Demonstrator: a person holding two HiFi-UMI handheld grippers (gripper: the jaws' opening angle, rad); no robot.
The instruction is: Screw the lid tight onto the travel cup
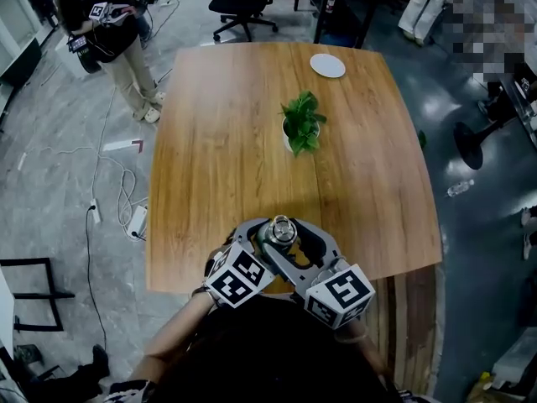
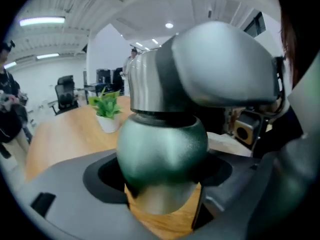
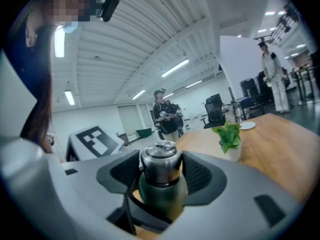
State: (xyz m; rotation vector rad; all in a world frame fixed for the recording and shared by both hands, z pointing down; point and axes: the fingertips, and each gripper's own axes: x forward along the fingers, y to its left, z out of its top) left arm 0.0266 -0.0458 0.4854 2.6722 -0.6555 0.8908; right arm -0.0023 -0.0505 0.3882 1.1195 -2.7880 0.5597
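Clamped round cup (image 2: 162, 144) with left hand-held gripper (image 2: 161, 176), pinching lid (image 3: 160, 159) with right hand-held gripper (image 3: 161, 174) — rigid, smooth metal, likely slippery — best squeezed firmly at lid's sides.

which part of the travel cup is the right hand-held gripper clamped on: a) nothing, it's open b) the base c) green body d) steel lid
d: in the right gripper view the right hand-held gripper has its jaws shut on the steel lid, above the green body.

dark green travel cup (image 2: 162, 149), silver lid (image 3: 160, 165), brown wood-grain table (image 1: 226, 158).
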